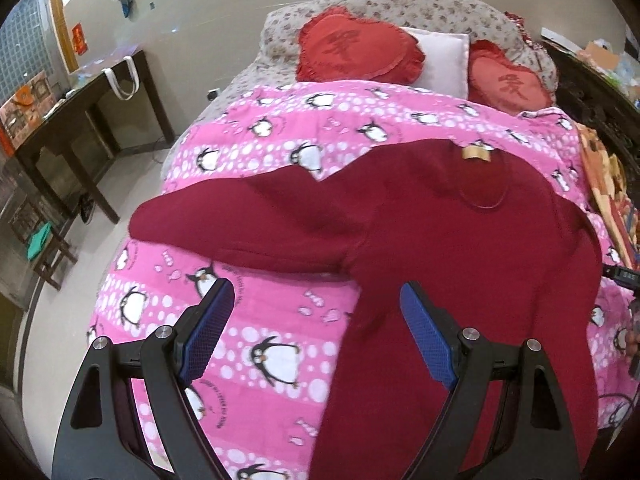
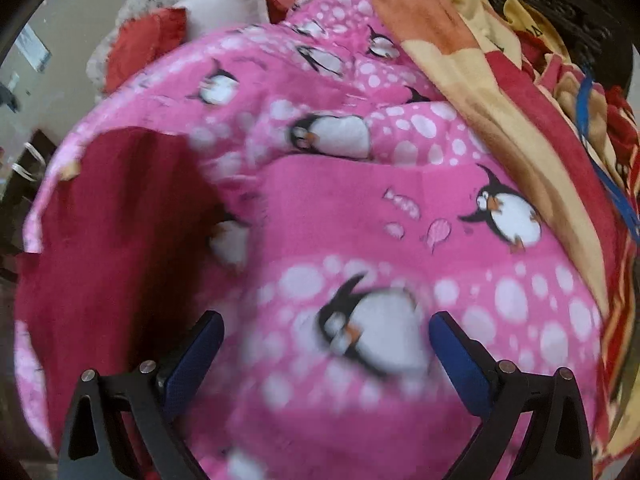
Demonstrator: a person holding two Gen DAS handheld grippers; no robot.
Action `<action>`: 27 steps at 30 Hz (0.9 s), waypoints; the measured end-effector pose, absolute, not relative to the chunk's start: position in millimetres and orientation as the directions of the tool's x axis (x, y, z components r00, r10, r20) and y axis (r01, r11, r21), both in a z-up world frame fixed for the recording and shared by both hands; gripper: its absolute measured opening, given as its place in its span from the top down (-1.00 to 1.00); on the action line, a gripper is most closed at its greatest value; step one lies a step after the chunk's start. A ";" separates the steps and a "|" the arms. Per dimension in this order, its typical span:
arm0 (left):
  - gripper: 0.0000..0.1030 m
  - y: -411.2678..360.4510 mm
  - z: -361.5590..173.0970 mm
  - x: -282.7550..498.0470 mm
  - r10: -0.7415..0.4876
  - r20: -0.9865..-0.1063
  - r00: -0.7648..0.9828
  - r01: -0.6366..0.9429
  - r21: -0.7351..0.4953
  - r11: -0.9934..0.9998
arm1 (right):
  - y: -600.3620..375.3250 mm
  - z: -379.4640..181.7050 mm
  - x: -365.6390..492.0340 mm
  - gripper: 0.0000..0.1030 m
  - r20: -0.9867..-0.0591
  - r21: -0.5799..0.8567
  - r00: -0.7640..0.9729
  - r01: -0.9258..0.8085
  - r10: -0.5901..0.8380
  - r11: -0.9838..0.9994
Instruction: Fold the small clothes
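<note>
A: Nearest first, what is each hand-held gripper doing?

B: The left hand-held gripper (image 1: 316,322) is spread wide and grasps nothing. It hovers over the quilt (image 1: 280,312), with its right pad over the lower part of the top (image 1: 460,240). The right hand-held gripper (image 2: 326,344) is likewise released and empty, above bare quilt (image 2: 360,216); that view is blurred, so I judge it to be in motion.

A: And the garment itself?

B: The dark red top lies spread flat on the pink penguin quilt on the bed. One sleeve (image 1: 224,216) stretches out to the left, and the neck label (image 1: 474,153) sits at the far end. From the right wrist, the top (image 2: 120,216) shows only at the left edge.

A: Why laid out like that?

B: Probably so the sleeves can be turned in; no fold looks made yet.

A: Beyond it?

B: Two red heart cushions (image 1: 360,50) and a white pillow (image 1: 444,60) lean at the head of the bed.
</note>
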State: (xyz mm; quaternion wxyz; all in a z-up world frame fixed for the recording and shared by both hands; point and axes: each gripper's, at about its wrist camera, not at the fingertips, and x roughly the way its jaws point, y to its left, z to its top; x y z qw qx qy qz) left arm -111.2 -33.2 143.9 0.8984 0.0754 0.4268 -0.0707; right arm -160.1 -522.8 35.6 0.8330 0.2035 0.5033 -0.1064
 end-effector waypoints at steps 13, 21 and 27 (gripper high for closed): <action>-0.66 -70.5 137.4 -112.7 -0.146 -0.761 0.632 0.246 0.019 0.969 | -418.0 118.1 -199.1 -0.98 -0.762 0.191 0.648 0.229 -0.003 0.955; -0.66 -76.7 134.0 -113.3 -0.166 -0.753 0.636 0.264 0.011 0.964 | -358.0 135.9 -193.6 -0.98 -0.707 0.167 0.707 0.170 -0.002 0.971; -0.66 -75.6 130.5 -110.4 -0.173 -0.753 0.635 0.262 -0.001 0.965 | -329.2 131.1 -180.7 -0.98 -0.728 0.153 0.685 0.112 0.036 0.982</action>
